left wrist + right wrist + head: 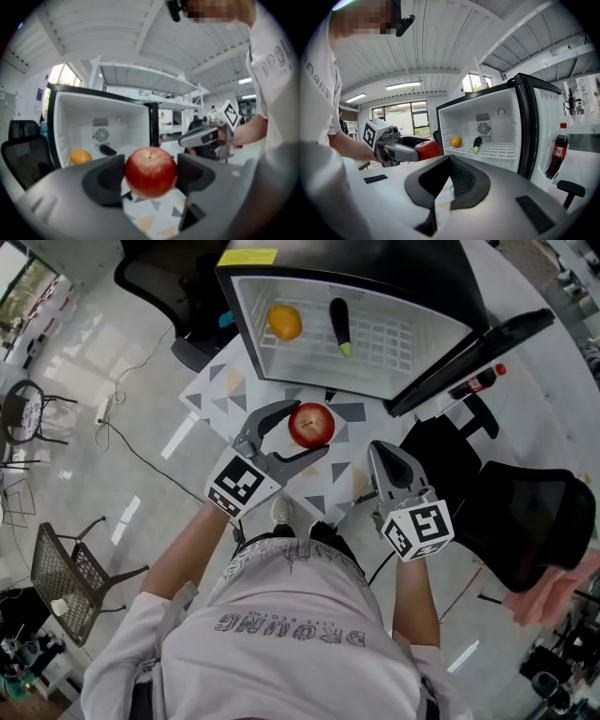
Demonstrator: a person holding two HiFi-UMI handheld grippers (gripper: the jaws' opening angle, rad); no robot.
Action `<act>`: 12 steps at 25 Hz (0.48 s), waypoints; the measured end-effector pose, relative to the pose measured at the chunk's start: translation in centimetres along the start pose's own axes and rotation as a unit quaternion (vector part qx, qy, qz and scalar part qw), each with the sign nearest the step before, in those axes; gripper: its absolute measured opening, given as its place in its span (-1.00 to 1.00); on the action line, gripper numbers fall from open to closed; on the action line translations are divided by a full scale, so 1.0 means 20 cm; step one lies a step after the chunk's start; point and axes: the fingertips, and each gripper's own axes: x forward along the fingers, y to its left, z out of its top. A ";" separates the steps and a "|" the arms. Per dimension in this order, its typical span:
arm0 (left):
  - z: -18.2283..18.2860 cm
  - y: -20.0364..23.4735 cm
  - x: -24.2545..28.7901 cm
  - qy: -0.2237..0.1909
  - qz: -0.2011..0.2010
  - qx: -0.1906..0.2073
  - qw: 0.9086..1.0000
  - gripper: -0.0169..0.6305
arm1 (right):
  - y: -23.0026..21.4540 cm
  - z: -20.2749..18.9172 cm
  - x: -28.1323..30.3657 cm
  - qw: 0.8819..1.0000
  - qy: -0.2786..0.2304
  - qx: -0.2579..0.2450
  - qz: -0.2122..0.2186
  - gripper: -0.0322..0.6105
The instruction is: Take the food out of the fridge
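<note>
Left hand-held gripper (306, 430) clamps apple (311, 425), right hand-held gripper (383, 454) closed; door (478, 351) half-hides bottle (476, 382).

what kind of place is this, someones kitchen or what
Most likely an office or lab workspace, not a home kitchen: the mini fridge stands on a small table among black office chairs, with strip lights overhead and a cable trailing across the floor.

Cola bottle (480, 382) mostly behind the fridge door (473, 354) in the head view; fridge body (366, 266) past that view's top edge.
</note>
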 end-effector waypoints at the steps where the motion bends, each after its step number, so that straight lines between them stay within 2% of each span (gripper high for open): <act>1: 0.01 0.00 -0.01 -0.003 0.001 0.000 1.000 0.15 | 0.00 0.00 0.01 1.000 0.000 0.000 0.000 -0.90; 7: 0.05 0.03 -0.05 -0.010 0.007 0.012 1.000 0.15 | 0.02 0.01 0.03 1.000 0.002 0.001 -0.002 -0.90; 12: 0.02 0.06 -0.07 -0.011 0.008 0.003 1.000 0.15 | 0.01 0.02 0.05 1.000 0.005 -0.002 -0.004 -0.90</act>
